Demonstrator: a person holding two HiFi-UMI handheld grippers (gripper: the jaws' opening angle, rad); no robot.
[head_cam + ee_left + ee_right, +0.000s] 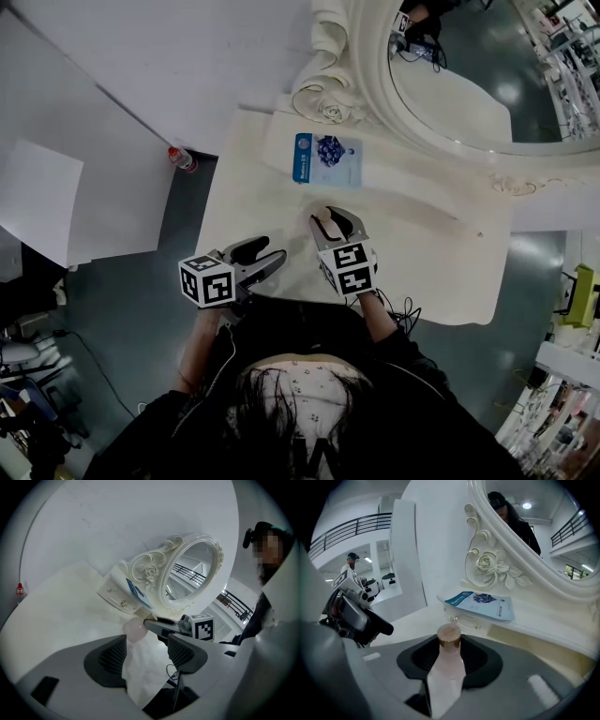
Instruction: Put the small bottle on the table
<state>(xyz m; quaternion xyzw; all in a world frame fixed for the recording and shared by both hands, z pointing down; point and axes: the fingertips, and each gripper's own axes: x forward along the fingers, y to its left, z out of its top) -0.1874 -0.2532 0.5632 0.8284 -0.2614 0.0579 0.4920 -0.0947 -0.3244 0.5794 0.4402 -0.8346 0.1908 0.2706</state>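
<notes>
Clamped in the right tongs (450, 654), the small pale pink bottle with brown cap (449, 674) is over the near part of the cream desk (422, 272), so it seems best to set its base flat before releasing, while the left tongs (147, 651) stand open and empty.

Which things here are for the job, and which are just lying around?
For the job: small bottle, pink with a brown cap, gripped in the right tool; white table.

Just lying about: blue packet; mirror; red-capped bottle off the table; left tool, open and empty.
</notes>
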